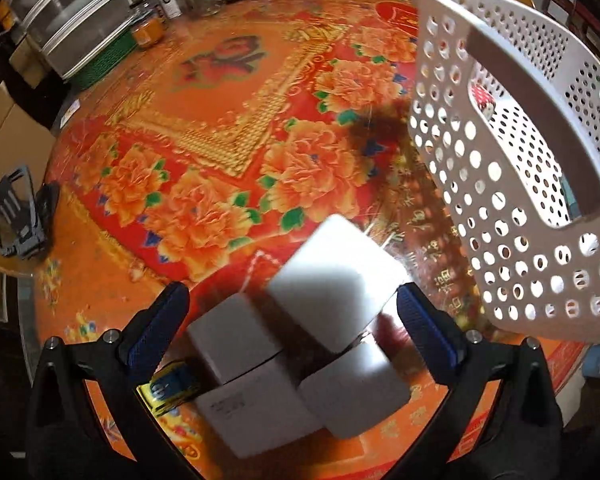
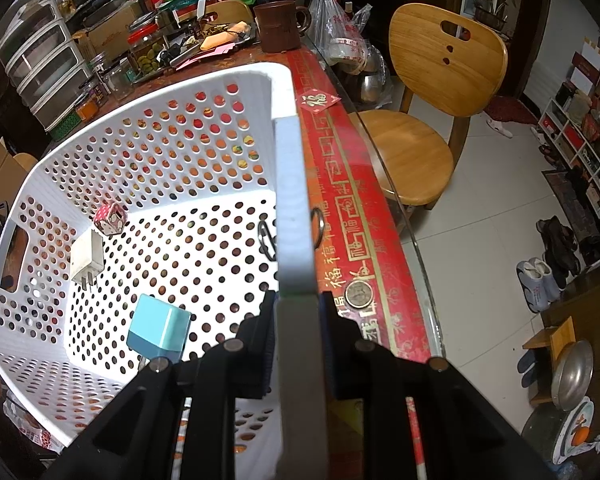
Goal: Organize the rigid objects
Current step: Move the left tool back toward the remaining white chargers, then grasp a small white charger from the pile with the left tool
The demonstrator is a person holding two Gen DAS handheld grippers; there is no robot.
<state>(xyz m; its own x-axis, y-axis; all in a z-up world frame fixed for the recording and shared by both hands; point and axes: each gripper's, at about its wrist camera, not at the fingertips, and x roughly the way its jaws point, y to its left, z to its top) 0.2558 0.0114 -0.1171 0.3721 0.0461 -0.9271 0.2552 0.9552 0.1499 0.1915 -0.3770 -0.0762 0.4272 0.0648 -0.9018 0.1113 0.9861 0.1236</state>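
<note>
On the flowered orange-red surface [image 1: 228, 128], a cluster of white boxes [image 1: 300, 336] sits directly below the left gripper [image 1: 292, 320], whose blue-padded fingers [image 1: 160, 324] stand spread wide on either side of the cluster without pressing on any box. A small yellow and blue item [image 1: 168, 390] lies just beside the boxes, near the left finger. The white perforated basket [image 1: 512, 184] stands tilted to the right of the boxes. The right gripper [image 2: 298, 320] is pinched on the basket's rim [image 2: 294, 200], its jaws pressed onto the wall from both sides. Inside the basket lie a white plug adapter [image 2: 86, 258], a light blue box [image 2: 160, 330], a small pink patterned box [image 2: 110, 218] and a black clip [image 2: 266, 238]. A coin [image 2: 360, 294] rests on the red border just outside the basket, and a wooden chair [image 2: 428, 120] stands beyond the surface's edge.
</note>
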